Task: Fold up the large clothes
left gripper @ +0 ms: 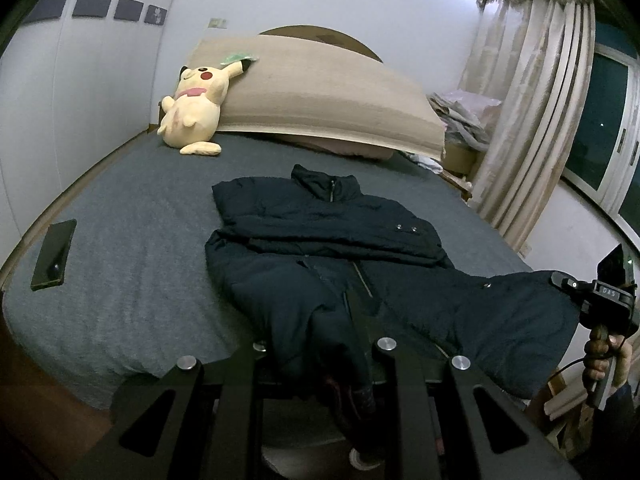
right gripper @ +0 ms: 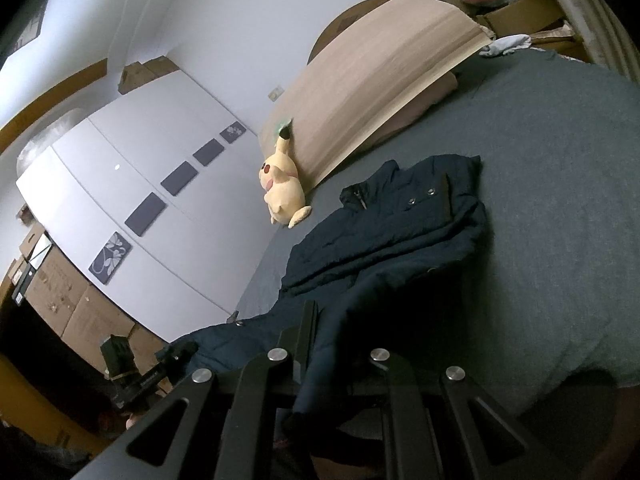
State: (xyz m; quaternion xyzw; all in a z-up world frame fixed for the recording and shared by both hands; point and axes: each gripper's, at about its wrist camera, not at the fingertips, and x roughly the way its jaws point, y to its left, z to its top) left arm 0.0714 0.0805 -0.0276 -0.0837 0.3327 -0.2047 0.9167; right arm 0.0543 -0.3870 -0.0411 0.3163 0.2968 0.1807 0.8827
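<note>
A dark navy jacket (left gripper: 328,232) lies face up on the grey bed (left gripper: 120,260), collar toward the headboard and both sleeves folded across the chest. My left gripper (left gripper: 324,344) is shut on the left part of the bottom hem, and the cloth bunches between its fingers at the bed's near edge. A hand holds my right gripper (left gripper: 568,286), which is shut on the hem's right corner and keeps it raised. In the right wrist view the jacket (right gripper: 400,232) runs into the right gripper (right gripper: 328,340), with the left gripper (right gripper: 180,354) at the lower left.
A yellow plush toy (left gripper: 196,108) leans on a beige headboard panel (left gripper: 320,92). A black phone (left gripper: 54,254) lies near the bed's left edge. Curtains (left gripper: 536,100) hang at the right. A white wardrobe (right gripper: 140,184) and cardboard boxes (right gripper: 80,308) stand along the left.
</note>
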